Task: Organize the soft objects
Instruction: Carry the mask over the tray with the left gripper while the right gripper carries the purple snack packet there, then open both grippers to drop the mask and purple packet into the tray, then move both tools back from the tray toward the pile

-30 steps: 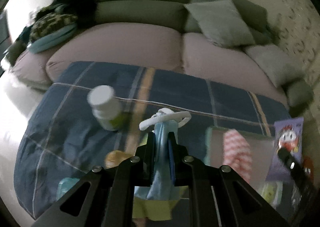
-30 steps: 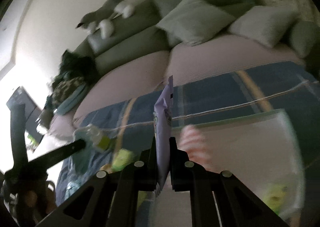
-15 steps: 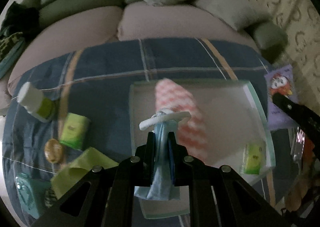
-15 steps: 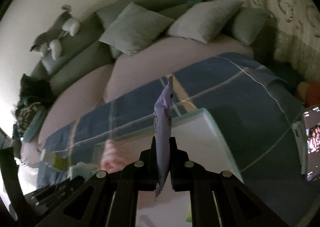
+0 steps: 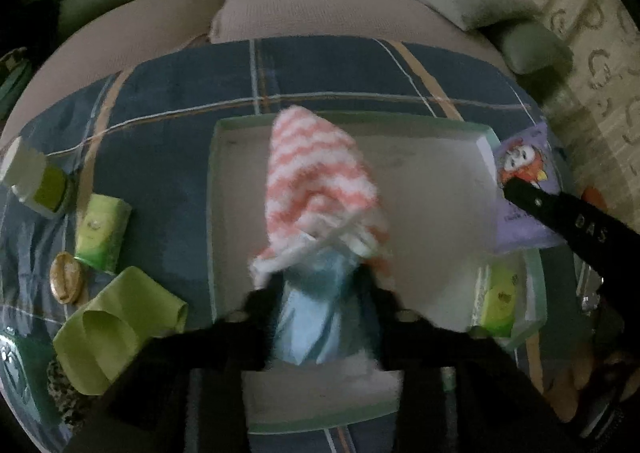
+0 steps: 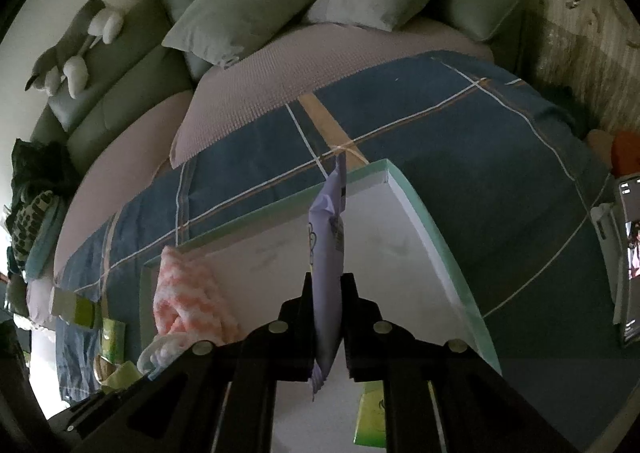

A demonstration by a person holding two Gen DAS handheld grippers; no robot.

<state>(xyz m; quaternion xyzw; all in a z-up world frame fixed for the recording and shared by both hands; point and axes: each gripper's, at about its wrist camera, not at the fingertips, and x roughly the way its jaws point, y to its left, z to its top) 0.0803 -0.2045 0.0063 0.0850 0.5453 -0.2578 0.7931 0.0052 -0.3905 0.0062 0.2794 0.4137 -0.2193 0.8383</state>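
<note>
My left gripper [image 5: 320,293] hangs over the white, green-rimmed tray [image 5: 432,181]. Its jaws are opening, blurred and spread apart. A light blue face mask [image 5: 316,317] sits loosely between them, its white ear loops draped onto a pink-and-white striped fuzzy cloth [image 5: 316,173] lying in the tray. My right gripper [image 6: 328,285] is shut on a purple snack packet [image 6: 328,253], held upright over the tray's [image 6: 400,253] far right part. The packet [image 5: 524,169] also shows at the tray's right rim in the left wrist view. A green tissue pack [image 5: 498,297] lies in the tray's near right corner.
Left of the tray, on the blue plaid blanket [image 5: 180,113], lie a white bottle [image 5: 36,181], another green tissue pack [image 5: 102,233], a golden nut-like item [image 5: 66,283] and a lime green folded cloth [image 5: 116,321]. Sofa cushions [image 6: 240,17] and a plush toy [image 6: 72,49] are behind; a phone [image 6: 630,253] stands right.
Both grippers have swung from the blanket's left side to above the tray and dipped lower. The left jaws have parted around the mask, which was clamped before. The right still grips the packet.
</note>
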